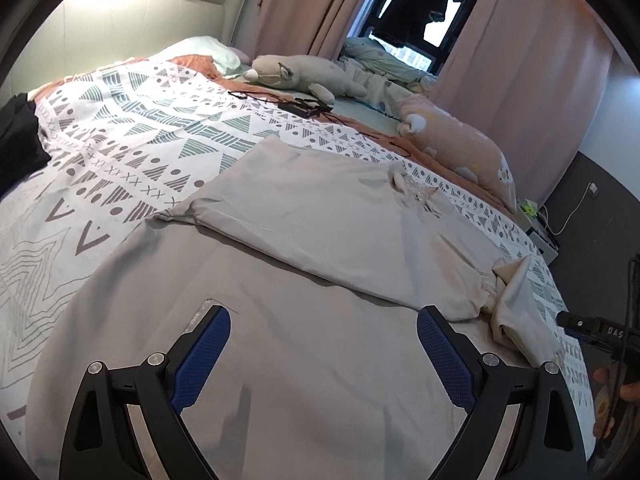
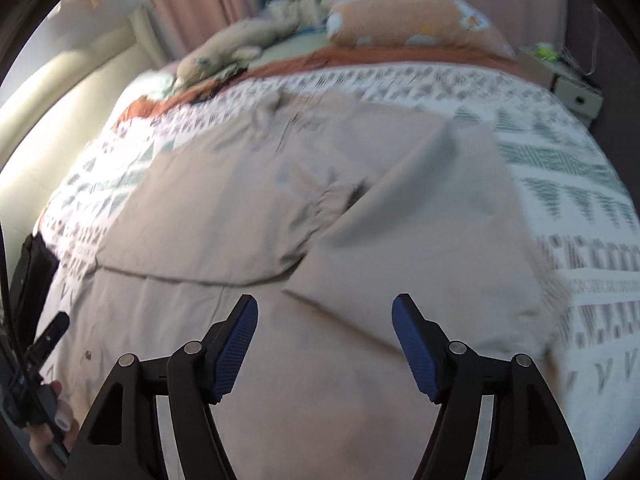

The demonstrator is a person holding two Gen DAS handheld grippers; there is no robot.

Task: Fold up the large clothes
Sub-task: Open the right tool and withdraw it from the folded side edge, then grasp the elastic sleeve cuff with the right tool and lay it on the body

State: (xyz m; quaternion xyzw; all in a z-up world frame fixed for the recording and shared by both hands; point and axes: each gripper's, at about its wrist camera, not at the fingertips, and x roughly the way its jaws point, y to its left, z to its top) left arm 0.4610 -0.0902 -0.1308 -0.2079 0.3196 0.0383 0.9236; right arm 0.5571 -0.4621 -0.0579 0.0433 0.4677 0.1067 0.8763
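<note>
A large beige garment lies spread on the patterned bedspread, with one sleeve folded across its body. My left gripper is open and empty just above the garment's near part. In the right wrist view the same garment shows both sleeves folded inward, blurred by motion. My right gripper is open and empty above the garment's lower middle. The right gripper's body also shows at the right edge of the left wrist view.
A plush toy, an orange pillow and a black cable device lie at the bed's far side. Dark clothing sits at the left edge. A bedside box stands beyond the bed. Pink curtains hang behind.
</note>
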